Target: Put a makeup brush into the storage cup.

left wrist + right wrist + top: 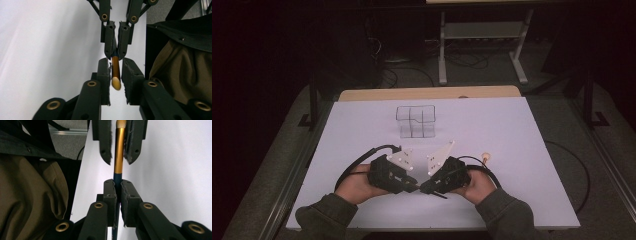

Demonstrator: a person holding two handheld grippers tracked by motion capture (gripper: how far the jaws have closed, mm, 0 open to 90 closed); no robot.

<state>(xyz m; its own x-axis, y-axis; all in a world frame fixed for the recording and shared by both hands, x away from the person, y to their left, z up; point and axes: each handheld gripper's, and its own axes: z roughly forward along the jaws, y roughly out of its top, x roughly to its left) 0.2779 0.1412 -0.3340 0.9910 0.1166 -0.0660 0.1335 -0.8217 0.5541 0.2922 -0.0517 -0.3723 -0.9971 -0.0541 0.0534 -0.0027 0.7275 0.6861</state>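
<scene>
Mid-handover above the white desk (512,150): the right tool (117,185) clamps a slim brush (119,147) by its dark handle. The left tool (115,72) flanks its gold ferrule, pads loosened; the clear organizer (415,121) beyond stands unused.

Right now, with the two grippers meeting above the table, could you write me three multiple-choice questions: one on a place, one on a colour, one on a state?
1. Where does the clear box stand?
A. beyond both grippers
B. between the grippers
C. beside a sleeve

2. What colour is the part of the brush between the jaws of the left gripper?
A. red
B. gold
C. green

3. How do the jaws of the right gripper stand?
A. wide open
B. shut on nothing
C. shut on the brush's dark handle

1 A: the high view shows it farther up the table.
2 B: gold shows in both gripper views.
3 C: the pads pinch the handle.
</scene>
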